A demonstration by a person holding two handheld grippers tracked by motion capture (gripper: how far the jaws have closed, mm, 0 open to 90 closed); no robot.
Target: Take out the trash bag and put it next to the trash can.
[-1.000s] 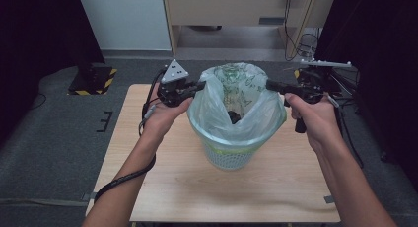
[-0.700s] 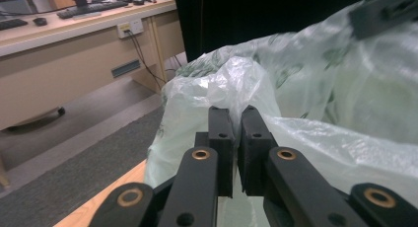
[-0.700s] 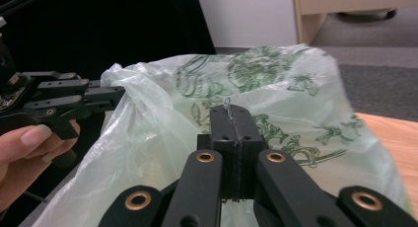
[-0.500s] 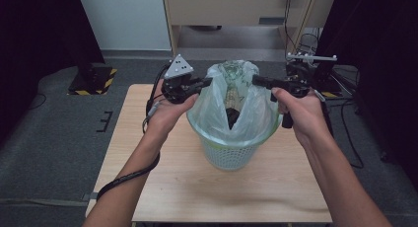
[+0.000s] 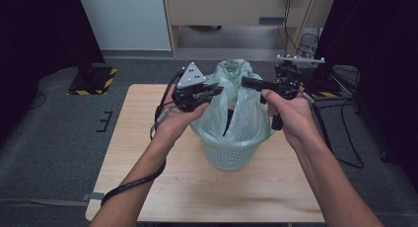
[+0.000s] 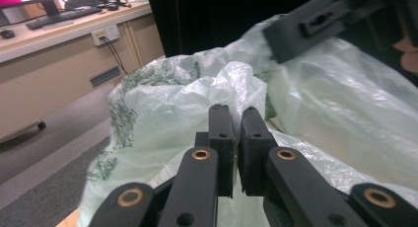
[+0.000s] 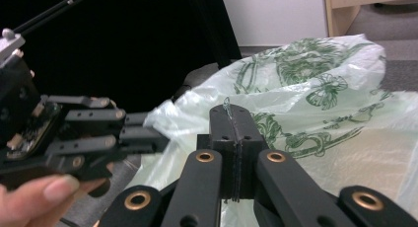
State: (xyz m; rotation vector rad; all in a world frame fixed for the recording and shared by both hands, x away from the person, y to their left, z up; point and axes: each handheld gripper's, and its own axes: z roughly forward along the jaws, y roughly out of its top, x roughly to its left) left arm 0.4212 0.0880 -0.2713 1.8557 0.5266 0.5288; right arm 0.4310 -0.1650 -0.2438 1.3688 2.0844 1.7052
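In the high view, a pale green bag (image 5: 231, 108) lines a white basket (image 5: 230, 153) that stands near the middle of the table (image 5: 148, 172). The left gripper (image 5: 215, 91) and the right gripper (image 5: 246, 82) meet above the basket, each pinching one side of the bag's rim, so the two sides are lifted and drawn close together over the opening. A dark gap runs down between the gathered sides, and something dark lies inside; what it is cannot be told. The work looks like closing or tying the bag: the rim is already off the basket and gathered, while no knot shows and the bag sits in the basket. In the left gripper view, the left gripper (image 6: 235, 126) has its jaws nearly together, with a fold of the bag (image 6: 197, 103) rising just behind their tips; the film seems caught between the pads, though the nip itself is hard to see. The other gripper's jaw crosses the top right. In the right gripper view, the right gripper (image 7: 232, 119) is clamped tight, and a thin wisp of the bag (image 7: 320, 103) sticks up from the seam between the jaws, so it holds the film. The left gripper (image 7: 148, 138) shows at the left, near it. Crossing or knotting the two held parts, then lifting the bag out, appears to be what is left.
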